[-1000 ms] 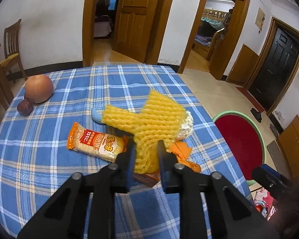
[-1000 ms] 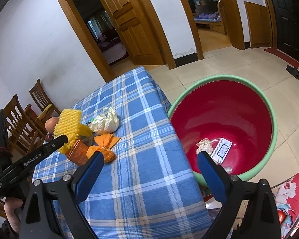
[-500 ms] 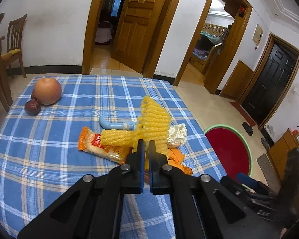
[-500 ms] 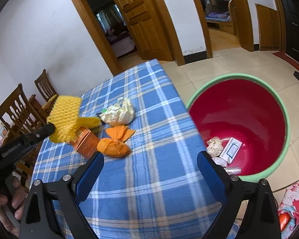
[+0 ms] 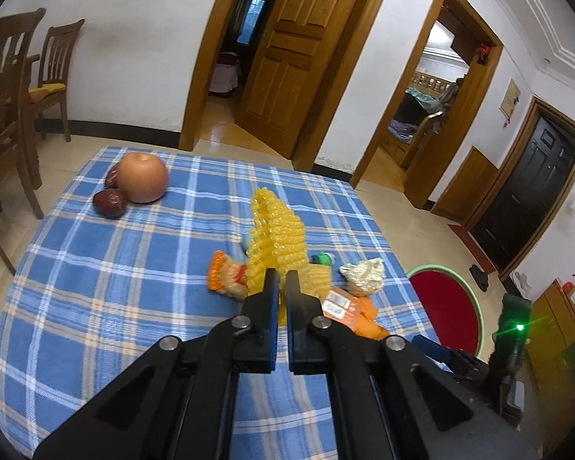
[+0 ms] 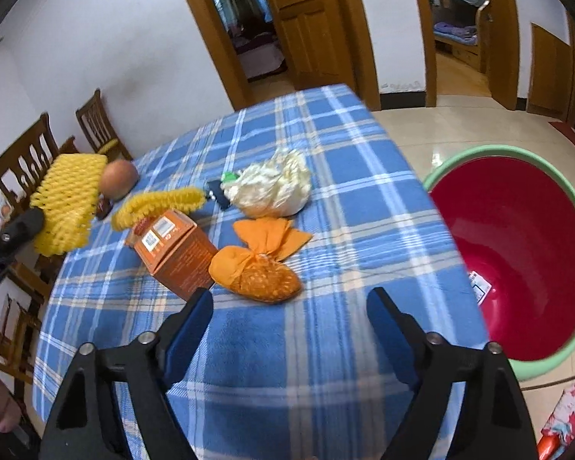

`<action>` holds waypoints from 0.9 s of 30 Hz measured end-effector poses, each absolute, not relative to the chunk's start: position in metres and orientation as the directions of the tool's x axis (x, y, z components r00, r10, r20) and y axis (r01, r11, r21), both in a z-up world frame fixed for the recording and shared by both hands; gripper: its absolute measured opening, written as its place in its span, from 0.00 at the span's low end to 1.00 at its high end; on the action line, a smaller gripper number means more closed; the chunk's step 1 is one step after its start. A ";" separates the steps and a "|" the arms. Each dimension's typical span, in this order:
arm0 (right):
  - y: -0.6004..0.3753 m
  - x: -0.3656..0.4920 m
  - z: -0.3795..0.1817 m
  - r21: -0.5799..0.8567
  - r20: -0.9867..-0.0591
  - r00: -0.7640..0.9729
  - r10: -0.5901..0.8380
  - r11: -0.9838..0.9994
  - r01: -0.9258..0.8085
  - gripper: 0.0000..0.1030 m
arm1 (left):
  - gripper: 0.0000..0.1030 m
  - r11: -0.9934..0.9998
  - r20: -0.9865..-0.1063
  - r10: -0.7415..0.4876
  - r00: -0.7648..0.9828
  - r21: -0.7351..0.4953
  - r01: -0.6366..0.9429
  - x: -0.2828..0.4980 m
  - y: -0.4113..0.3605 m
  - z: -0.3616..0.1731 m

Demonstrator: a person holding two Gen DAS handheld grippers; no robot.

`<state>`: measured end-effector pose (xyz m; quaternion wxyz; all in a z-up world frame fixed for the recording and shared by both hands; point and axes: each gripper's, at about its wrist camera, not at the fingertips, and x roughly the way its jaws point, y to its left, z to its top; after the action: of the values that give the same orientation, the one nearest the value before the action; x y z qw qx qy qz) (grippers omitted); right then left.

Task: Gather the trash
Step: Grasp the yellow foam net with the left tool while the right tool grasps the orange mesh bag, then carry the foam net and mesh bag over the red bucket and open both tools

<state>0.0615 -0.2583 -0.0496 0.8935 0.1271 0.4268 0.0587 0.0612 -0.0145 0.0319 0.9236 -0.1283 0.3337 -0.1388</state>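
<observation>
My left gripper (image 5: 281, 280) is shut on a yellow foam fruit net (image 5: 276, 230) and holds it in the air above the table; the held net also shows at the left of the right wrist view (image 6: 67, 201). A second yellow net (image 6: 157, 203), an orange box (image 6: 176, 249), an orange wrapper bundle (image 6: 258, 268) and a crumpled white bag (image 6: 272, 188) lie on the blue checked tablecloth (image 6: 326, 134). My right gripper (image 6: 289, 306) is open and empty, just short of the orange bundle. A red basin with a green rim (image 6: 517, 253) stands on the floor to the right.
An apple (image 5: 142, 178) and dark dates (image 5: 109, 203) sit at the far left of the table. A snack packet (image 5: 226, 278) lies under the held net. Wooden chairs (image 5: 4, 88) stand to the left. The basin holds a few scraps (image 6: 479, 287).
My left gripper closed on the yellow net and lifted it off the pile. My right gripper swung left from the basin towards the trash on the table.
</observation>
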 end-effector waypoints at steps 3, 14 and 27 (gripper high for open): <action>-0.252 0.069 -0.056 0.269 -0.758 0.615 0.216 0.963 -0.008 0.76 | 0.01 0.929 -0.585 -0.334 0.739 -0.337 0.153 0.061 -0.006 0.027; -0.233 0.075 -0.056 0.201 -0.752 0.629 0.195 0.978 -0.062 0.39 | 0.01 0.923 -0.594 -0.346 0.726 -0.354 0.150 0.062 -0.001 0.017; -0.253 0.043 -0.035 0.263 -0.697 0.687 0.206 0.965 -0.023 0.36 | 0.01 0.913 -0.576 -0.382 0.723 -0.356 0.198 0.053 -0.015 0.027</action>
<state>0.0426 -0.2533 -0.0348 0.9109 0.1171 0.3905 0.0630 0.0527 -0.0152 0.0266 0.9181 -0.1360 0.3371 -0.1580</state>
